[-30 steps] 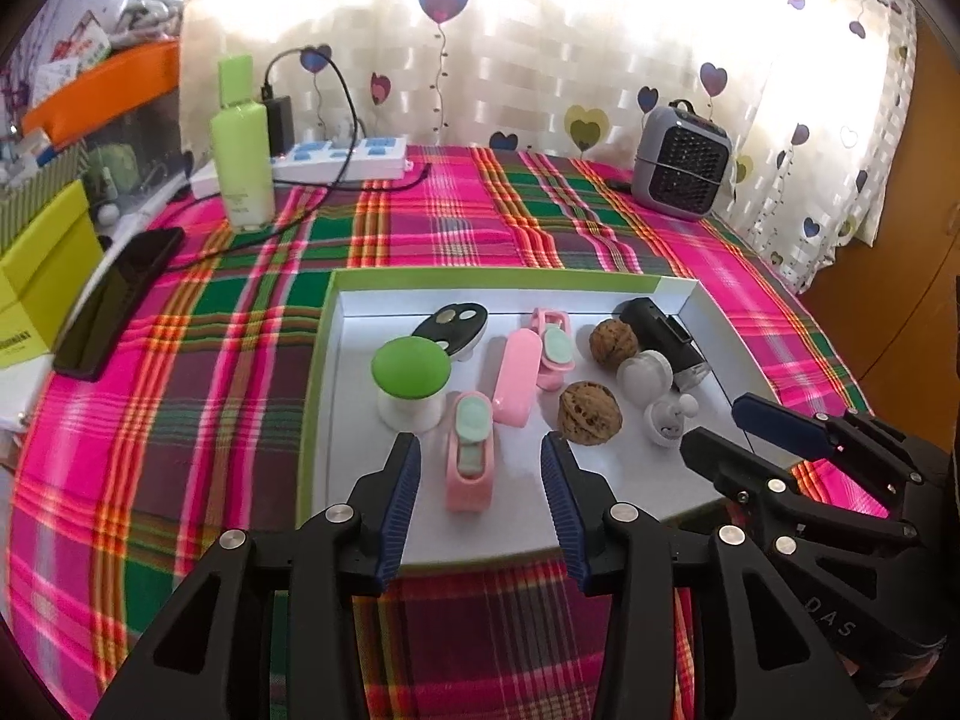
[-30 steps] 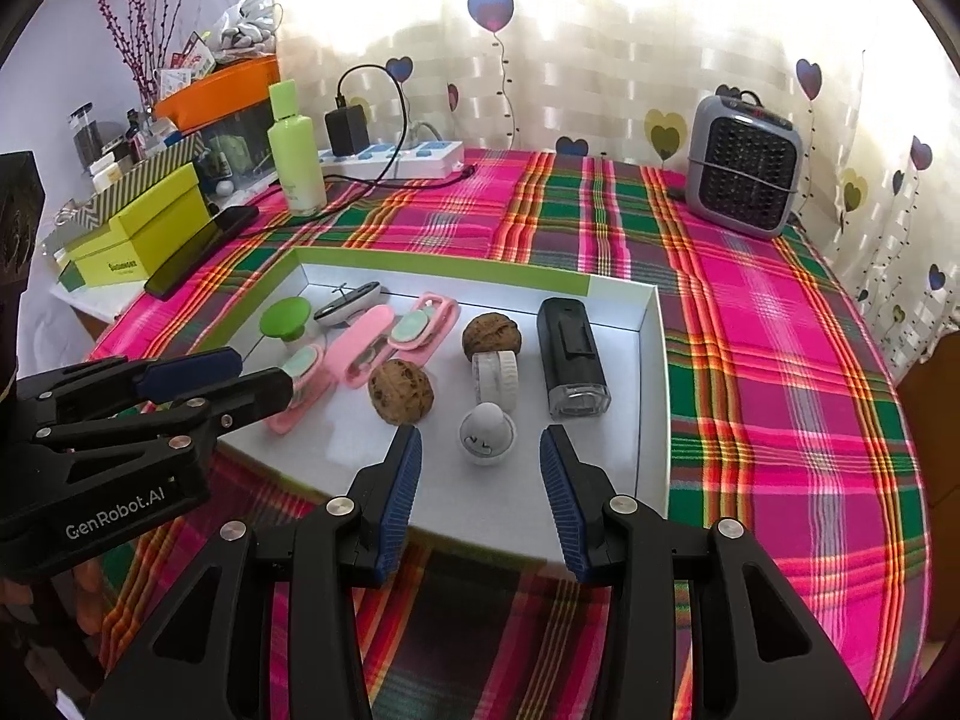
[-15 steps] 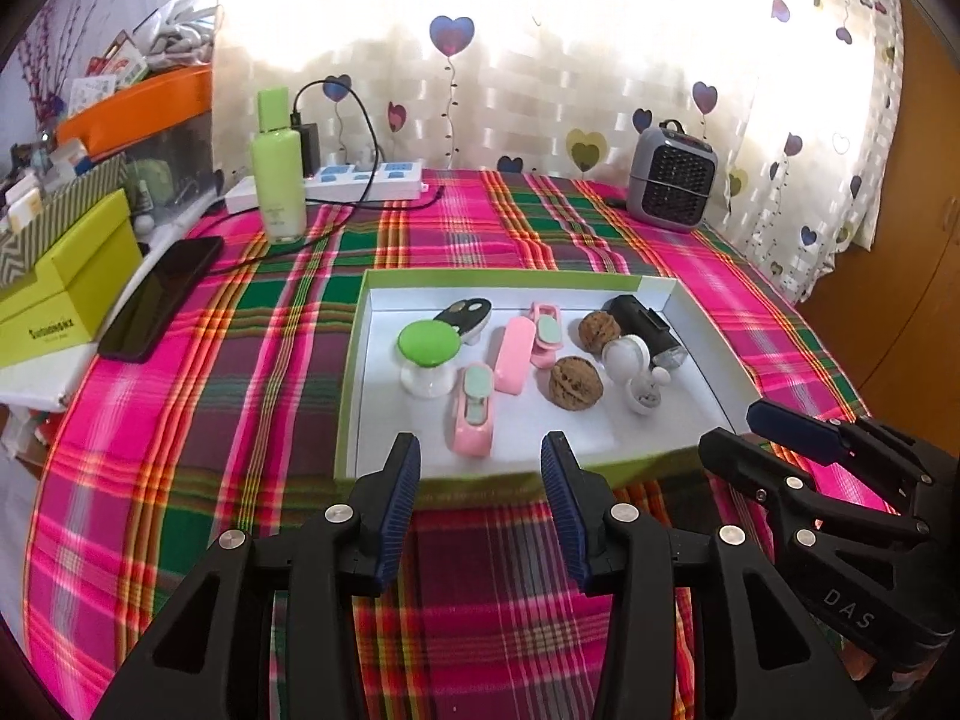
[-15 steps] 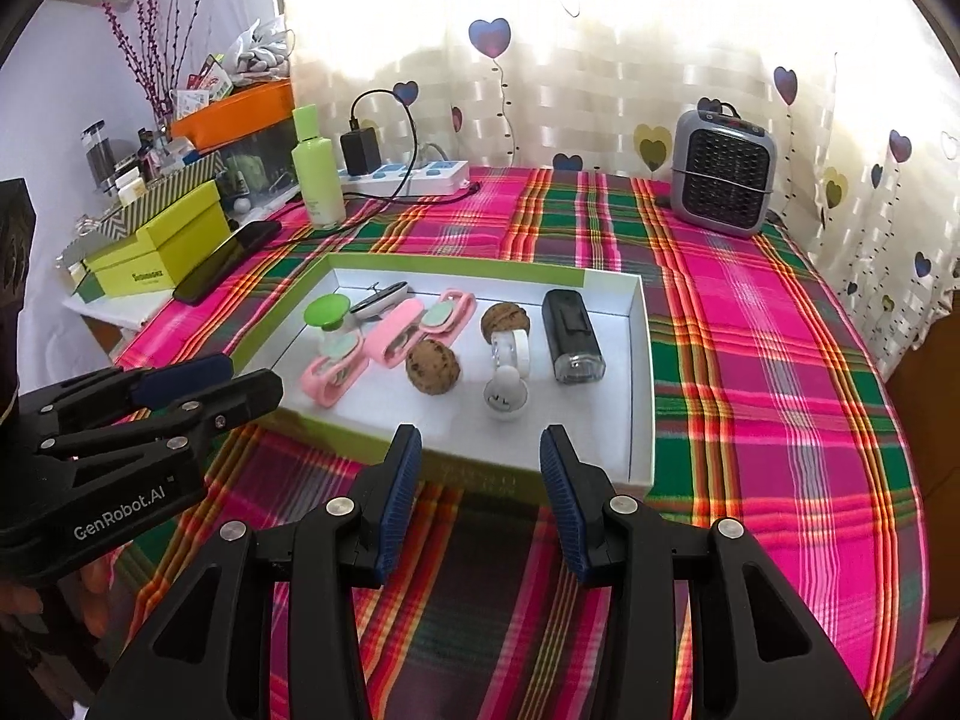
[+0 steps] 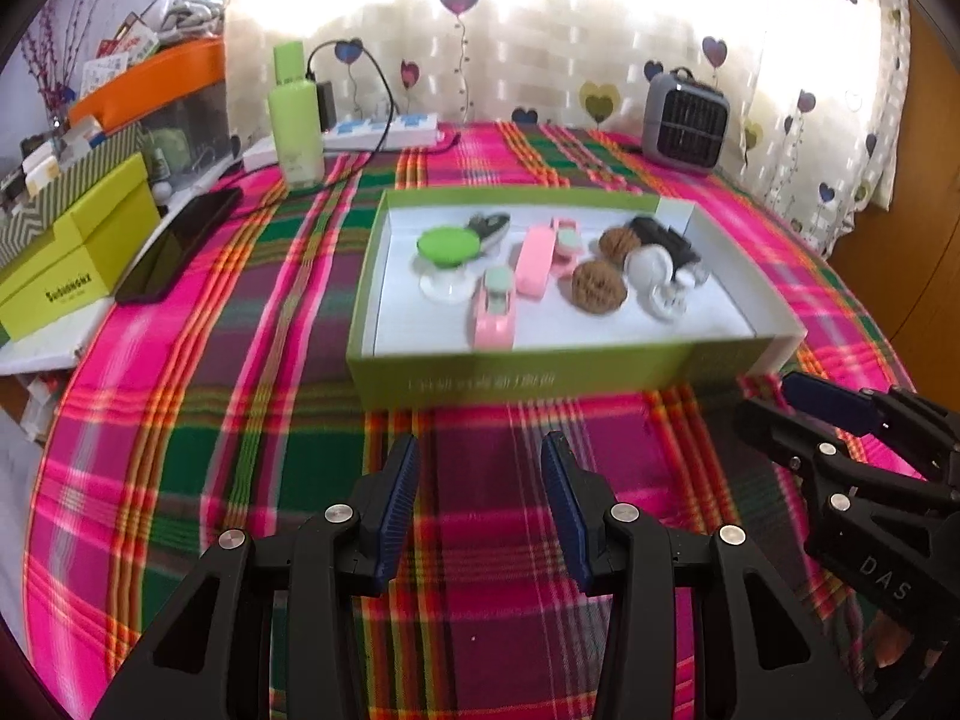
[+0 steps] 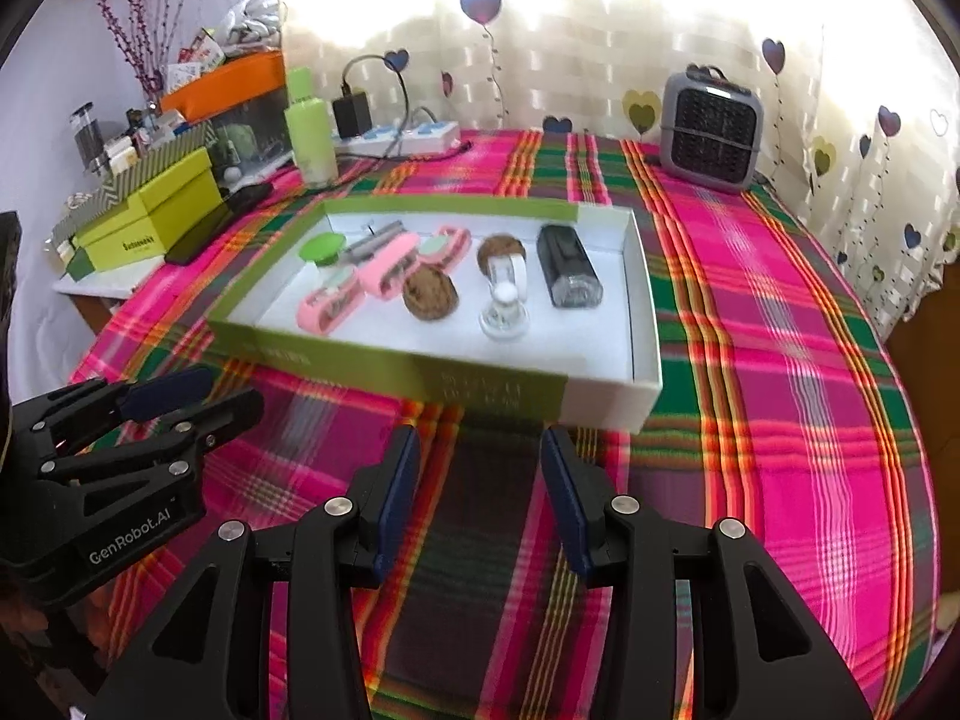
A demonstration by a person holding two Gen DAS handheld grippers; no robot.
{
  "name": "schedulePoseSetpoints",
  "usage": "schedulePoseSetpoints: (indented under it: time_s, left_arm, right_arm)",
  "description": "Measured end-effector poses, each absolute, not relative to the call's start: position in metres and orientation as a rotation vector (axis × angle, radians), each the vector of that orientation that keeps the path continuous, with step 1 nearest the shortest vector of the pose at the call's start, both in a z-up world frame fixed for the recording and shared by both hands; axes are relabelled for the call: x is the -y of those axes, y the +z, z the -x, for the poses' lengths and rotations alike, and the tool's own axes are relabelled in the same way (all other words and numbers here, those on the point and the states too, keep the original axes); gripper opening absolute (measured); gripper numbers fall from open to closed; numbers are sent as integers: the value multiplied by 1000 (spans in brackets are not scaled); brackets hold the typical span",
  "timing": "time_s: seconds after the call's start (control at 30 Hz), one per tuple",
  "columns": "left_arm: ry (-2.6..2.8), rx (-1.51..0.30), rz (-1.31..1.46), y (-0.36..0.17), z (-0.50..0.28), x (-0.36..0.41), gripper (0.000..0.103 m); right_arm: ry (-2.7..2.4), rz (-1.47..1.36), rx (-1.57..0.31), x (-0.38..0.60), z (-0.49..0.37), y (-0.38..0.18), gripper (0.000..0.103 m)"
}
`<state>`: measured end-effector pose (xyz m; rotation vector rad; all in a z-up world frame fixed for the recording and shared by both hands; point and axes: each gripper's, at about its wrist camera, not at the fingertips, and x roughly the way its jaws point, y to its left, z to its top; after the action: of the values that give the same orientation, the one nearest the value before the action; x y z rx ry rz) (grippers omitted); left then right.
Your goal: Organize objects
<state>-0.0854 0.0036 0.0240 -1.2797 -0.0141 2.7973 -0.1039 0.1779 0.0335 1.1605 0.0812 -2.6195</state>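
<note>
The shallow green-and-white cardboard box (image 5: 540, 381) is set on the table, on a pink-and-green plaid cloth (image 5: 240, 420), and the small things are gathered inside it: a green-capped white mushroom-shaped piece (image 5: 447, 249), pink clips with mint pads (image 5: 495, 309), two brown walnuts (image 5: 599, 283), a white rounded figure (image 5: 657, 276) and a black rectangular device (image 6: 567, 267). The left tongs (image 5: 480, 507) are seen parted and empty over bare cloth, short of the box's near wall. The right tongs (image 6: 480, 504) are likewise parted with nothing between them, and their jaws have just been opening.

A risk is judged in the crowding: the walnuts, white figure and black device lie touching or just beside one another, so a reach for one could knock a neighbour or set a walnut rolling. The light box could also be shoved across the cloth if its near wall is struck by a finger.

Compared with the earlier frames, both tongs are found drawn back from over the box interior to outside it. The contents are seen lying in the same arrangement.
</note>
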Motion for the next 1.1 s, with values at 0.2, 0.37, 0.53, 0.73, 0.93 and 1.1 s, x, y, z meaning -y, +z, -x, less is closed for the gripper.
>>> schedulePoseSetpoints:
  time_s: [0.2, 0.37, 0.53, 0.73, 0.93, 1.1]
  left_arm:
    - [2779, 10, 1312, 15, 84, -8, 41]
    - [2792, -1, 1330, 12, 87, -12, 41]
    - [2795, -11, 1334, 12, 89, -15, 48]
    - [2795, -17, 1342, 10, 91, -20, 57]
    - [2798, -2, 1346, 10, 92, -21, 61]
    - [2800, -12, 1348, 9, 92, -23, 62]
  right_arm:
    - [-2626, -1210, -69, -183, 104, 23, 55]
    - [-2654, -1253, -90, -185, 107, 19, 55]
    - [-2663, -1287, -87, -189, 110, 15, 56]
    - [-2673, -1296, -116, -188, 112, 15, 56]
    - [-2680, -1301, -115, -191, 114, 15, 57]
    - [-2678, -1302, -122, -190, 115, 14, 59]
